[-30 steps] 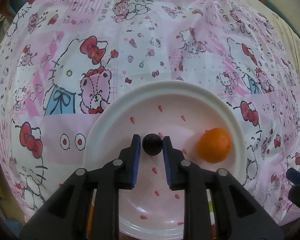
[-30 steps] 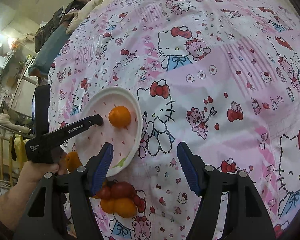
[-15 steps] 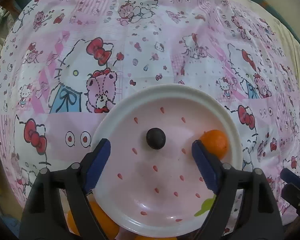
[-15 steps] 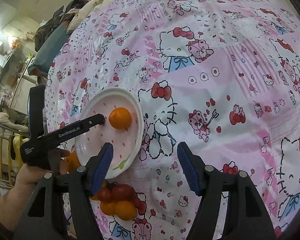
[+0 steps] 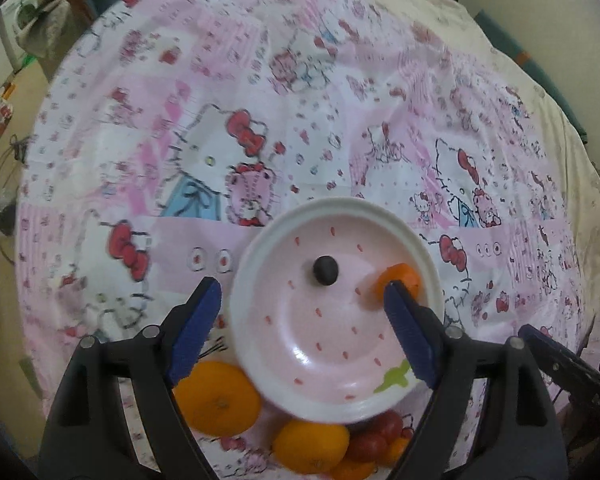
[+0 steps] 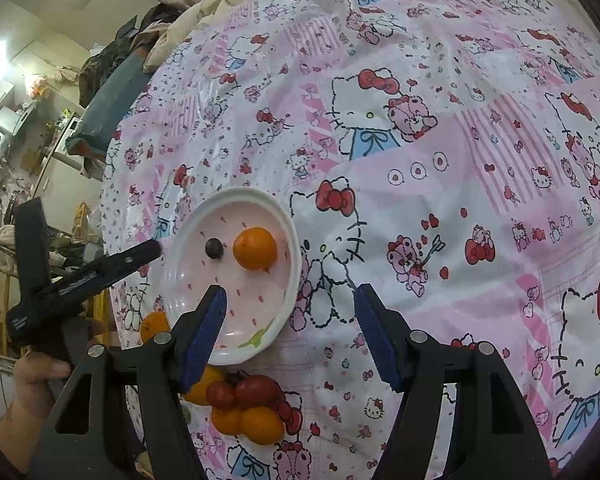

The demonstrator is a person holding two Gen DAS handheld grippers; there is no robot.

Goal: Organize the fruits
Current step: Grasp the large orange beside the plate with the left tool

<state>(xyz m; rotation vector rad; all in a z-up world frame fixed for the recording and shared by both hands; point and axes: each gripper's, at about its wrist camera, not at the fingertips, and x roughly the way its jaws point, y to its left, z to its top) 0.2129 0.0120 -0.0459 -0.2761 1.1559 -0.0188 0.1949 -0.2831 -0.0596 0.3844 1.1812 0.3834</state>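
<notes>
On the plate (image 5: 428, 264), a dark grape (image 5: 325, 270) lies near the centre, an orange (image 5: 404, 276) at its 3 o'clock. More fruit (image 5: 300, 428) sits at the plate's 6 o'clock. The left gripper (image 5: 304, 332) and right gripper (image 6: 290, 334) both have jaws wide apart, holding nothing.

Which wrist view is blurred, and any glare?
Left wrist: motion-blurred, the pink cartoon-print tablecloth smeared, with a soft glare patch on the white pink-speckled plate. Right wrist: sharp, only a blown-out bright spot at the far left edge.
</notes>
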